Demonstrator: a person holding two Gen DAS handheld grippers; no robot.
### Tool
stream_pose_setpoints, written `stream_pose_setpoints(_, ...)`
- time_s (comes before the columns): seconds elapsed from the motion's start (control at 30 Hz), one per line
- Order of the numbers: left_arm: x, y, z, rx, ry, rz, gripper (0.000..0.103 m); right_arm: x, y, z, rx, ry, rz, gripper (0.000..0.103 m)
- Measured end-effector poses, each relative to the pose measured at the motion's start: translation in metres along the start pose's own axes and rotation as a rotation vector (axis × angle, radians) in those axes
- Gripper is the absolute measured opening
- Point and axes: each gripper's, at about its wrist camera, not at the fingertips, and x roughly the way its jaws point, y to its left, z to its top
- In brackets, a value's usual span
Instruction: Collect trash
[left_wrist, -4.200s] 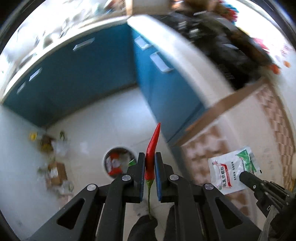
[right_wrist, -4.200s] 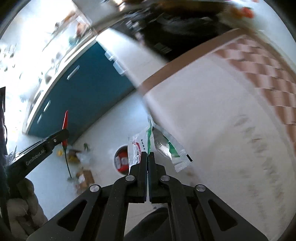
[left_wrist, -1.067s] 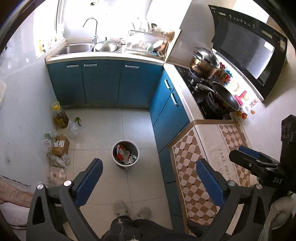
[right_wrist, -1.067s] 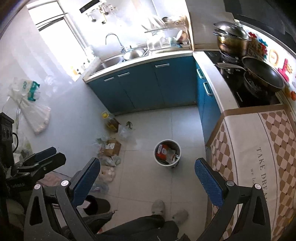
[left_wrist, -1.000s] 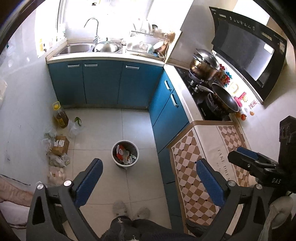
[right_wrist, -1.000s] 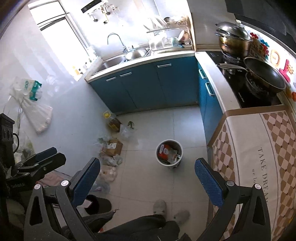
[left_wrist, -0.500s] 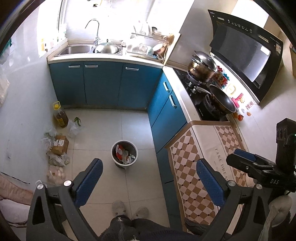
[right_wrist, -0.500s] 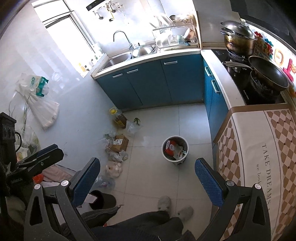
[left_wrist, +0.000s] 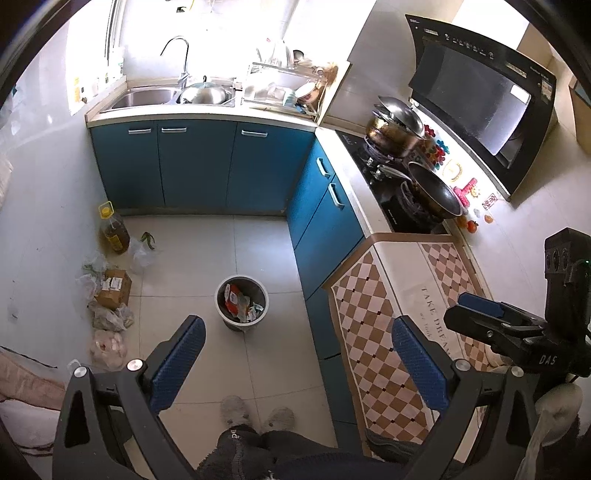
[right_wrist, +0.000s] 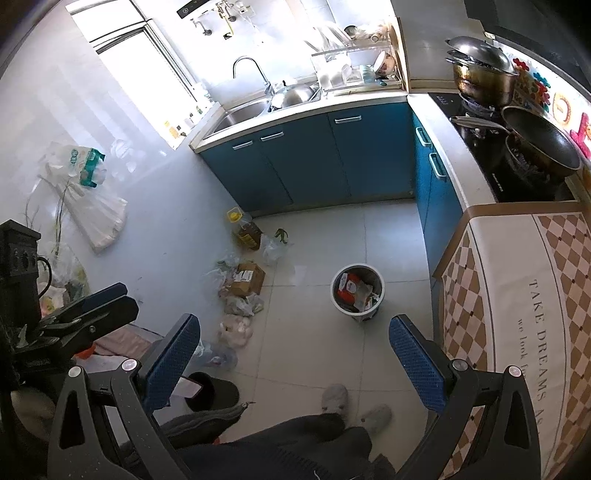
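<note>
Hovering high above the kitchen floor, the left gripper (left_wrist: 297, 352) and the right gripper (right_wrist: 291, 350) both gaped wide and held nothing. The round grey trash bucket (left_wrist: 242, 308) stood on the pale tiles beside the blue cabinets (left_wrist: 325, 225), already holding red and white wrappers (left_wrist: 236, 299). Judging by the bare checkered counter mat (left_wrist: 373, 314), collecting looked nearly finished; bags (left_wrist: 107, 317) by the wall remained.
</note>
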Motion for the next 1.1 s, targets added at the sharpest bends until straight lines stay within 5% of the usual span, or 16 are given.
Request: stream_pose_setpoints(1.1,0.005,-0.022,-0.001,-0.007,0.007,-0.021,0.103,-0.008,-0.018,-0.008,0.008,0.01,0.018,0.103)
